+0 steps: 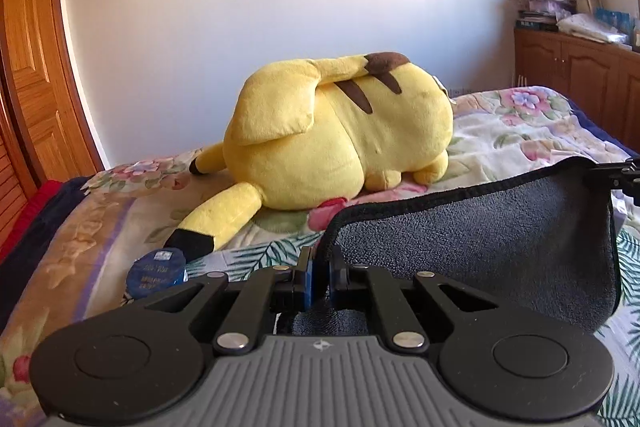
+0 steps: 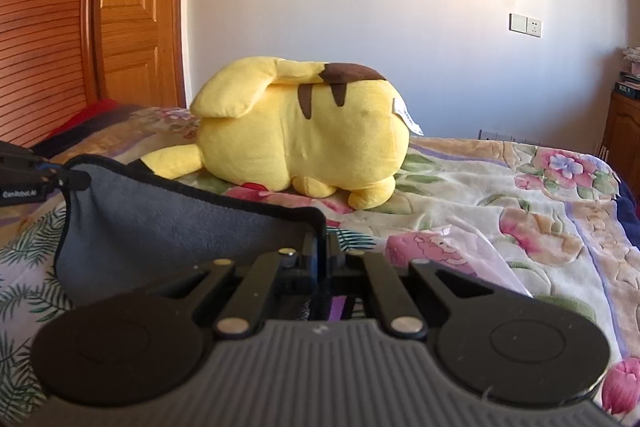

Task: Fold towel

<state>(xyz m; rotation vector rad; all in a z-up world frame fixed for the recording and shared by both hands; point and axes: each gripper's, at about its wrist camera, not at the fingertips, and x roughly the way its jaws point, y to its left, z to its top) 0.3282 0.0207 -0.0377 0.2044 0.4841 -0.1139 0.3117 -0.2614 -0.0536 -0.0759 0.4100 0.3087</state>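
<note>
grey towel (image 1: 480,227) stretched between left claw (image 1: 320,267) and right claw (image 2: 322,255), both clamped on corners.

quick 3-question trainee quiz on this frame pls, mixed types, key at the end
1. True or false: the left gripper and right gripper each have their jaws shut on a corner of the grey towel.
2. Multiple choice: the yellow plush toy lies
A. on the floral blanket, beyond the towel
B. on top of the towel
C. on the wooden cabinet
3. Fill in: the towel's edge trim is ____ in colour.

Key
1. True; the top edge sags between the two held corners.
2. A
3. Black
</note>
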